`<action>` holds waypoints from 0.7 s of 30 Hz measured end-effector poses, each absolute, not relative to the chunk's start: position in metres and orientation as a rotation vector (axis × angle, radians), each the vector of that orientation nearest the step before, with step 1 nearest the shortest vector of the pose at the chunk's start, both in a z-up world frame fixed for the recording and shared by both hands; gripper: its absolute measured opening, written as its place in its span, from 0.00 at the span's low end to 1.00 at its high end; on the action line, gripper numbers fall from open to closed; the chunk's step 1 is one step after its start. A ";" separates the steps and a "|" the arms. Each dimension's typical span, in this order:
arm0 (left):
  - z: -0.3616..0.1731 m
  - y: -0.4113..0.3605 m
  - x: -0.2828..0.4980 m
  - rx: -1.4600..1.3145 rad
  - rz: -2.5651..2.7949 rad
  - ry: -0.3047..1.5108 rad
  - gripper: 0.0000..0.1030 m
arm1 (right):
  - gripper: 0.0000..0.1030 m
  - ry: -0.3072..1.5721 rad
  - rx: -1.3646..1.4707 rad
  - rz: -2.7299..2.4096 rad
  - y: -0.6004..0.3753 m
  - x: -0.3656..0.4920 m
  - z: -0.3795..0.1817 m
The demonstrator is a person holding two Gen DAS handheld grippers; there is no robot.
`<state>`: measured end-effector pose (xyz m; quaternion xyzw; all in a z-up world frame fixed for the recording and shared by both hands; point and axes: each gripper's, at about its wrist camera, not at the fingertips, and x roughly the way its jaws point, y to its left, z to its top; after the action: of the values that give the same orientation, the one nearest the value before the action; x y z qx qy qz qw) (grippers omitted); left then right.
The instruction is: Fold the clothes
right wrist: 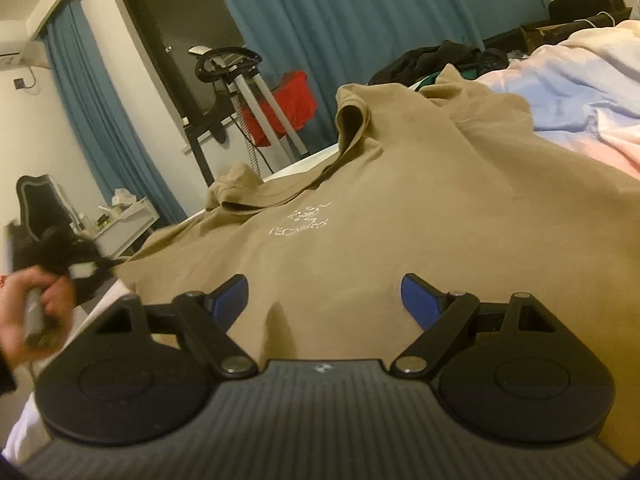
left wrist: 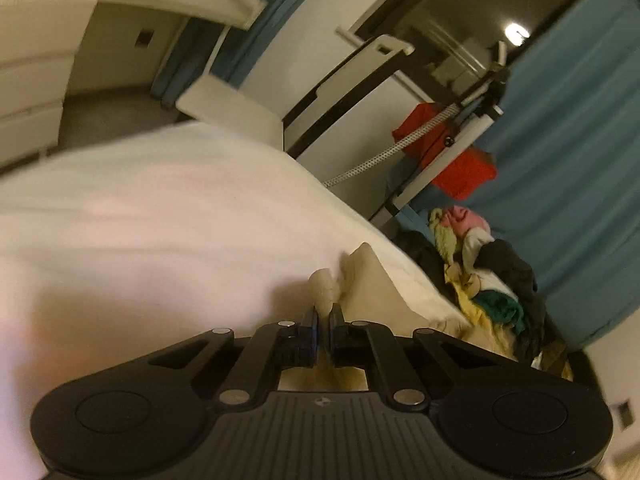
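A tan T-shirt (right wrist: 400, 200) with a small white chest logo lies spread on the bed, collar away from me and one sleeve (right wrist: 352, 116) bunched upward. My right gripper (right wrist: 324, 296) hovers open just over the shirt's lower part, blue pads wide apart with nothing between them. In the left wrist view my left gripper (left wrist: 323, 320) is shut, and a nub of pale tan fabric (left wrist: 322, 286) pokes out past its fingertips, with more of the shirt (left wrist: 372, 280) beside it. In the right wrist view a hand (right wrist: 24, 312) holds the blurred left gripper (right wrist: 76, 264) at the shirt's left edge.
The white bed sheet (left wrist: 160, 220) fills the left wrist view. A pile of mixed clothes (left wrist: 488, 276) lies at the bed's far side. A pastel duvet (right wrist: 580, 92) is right of the shirt. A stand with a red cloth (right wrist: 280, 100), blue curtains (right wrist: 340, 20) and a chair (right wrist: 40, 204) stand beyond.
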<state>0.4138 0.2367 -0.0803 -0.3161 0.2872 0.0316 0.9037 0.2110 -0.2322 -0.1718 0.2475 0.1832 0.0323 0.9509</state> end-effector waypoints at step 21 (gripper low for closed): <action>-0.104 0.196 0.491 -0.364 0.122 0.588 0.10 | 0.84 0.384 0.484 0.066 -0.229 0.209 -0.179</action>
<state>0.4910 0.1962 -0.1042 -0.1785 0.2879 0.0597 0.9390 0.2085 -0.2286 -0.1788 0.2381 0.1890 0.0323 0.9521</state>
